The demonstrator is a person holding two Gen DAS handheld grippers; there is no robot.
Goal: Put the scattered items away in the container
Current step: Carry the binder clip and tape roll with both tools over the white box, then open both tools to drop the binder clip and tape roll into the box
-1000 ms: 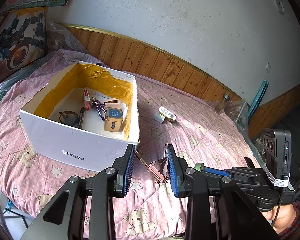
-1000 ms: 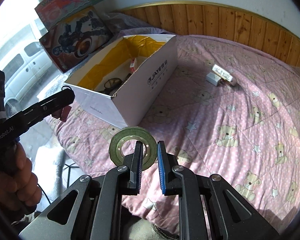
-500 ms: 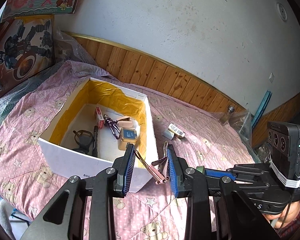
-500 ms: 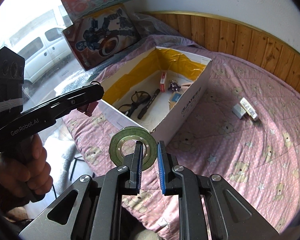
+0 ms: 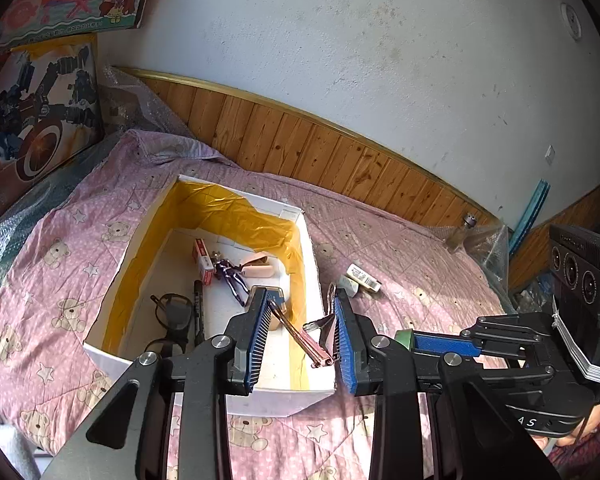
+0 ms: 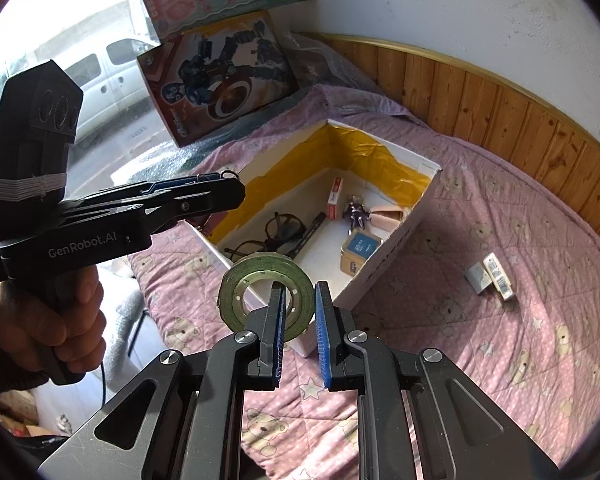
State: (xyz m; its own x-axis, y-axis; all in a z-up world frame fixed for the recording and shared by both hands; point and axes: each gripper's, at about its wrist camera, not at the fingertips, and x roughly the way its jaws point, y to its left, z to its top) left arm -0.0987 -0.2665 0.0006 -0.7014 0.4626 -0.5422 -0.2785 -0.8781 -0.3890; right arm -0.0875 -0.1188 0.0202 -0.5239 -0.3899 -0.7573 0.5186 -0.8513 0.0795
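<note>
I take the white cardboard box with the yellow lining as my landmark; it sits on the bed's pink quilt printed with bears and stars.

My left gripper hangs above the near right corner of the box. Its jaws stand moderately apart, and between them sits a pink metal binder clip, tilted, its wire handles reaching both blue pads; it looks held by those handles, though I cannot tell how firmly.

My right gripper is just outside the box's near corner, above the quilt. Its jaws are nearly closed, clamped on the rim of a green roll of tape, which stands upright on edge.

Inside the box I see a pair of black-framed glasses near the front wall, a black marker pen beside them, a small red and white carton towards the back, a shiny purple figure next to it, a pale pink roll by the right wall, and a gold tin with a blue label.

To the right of the box, on the quilt, lie a small white plug block and a white barcoded packet, touching each other.
</note>
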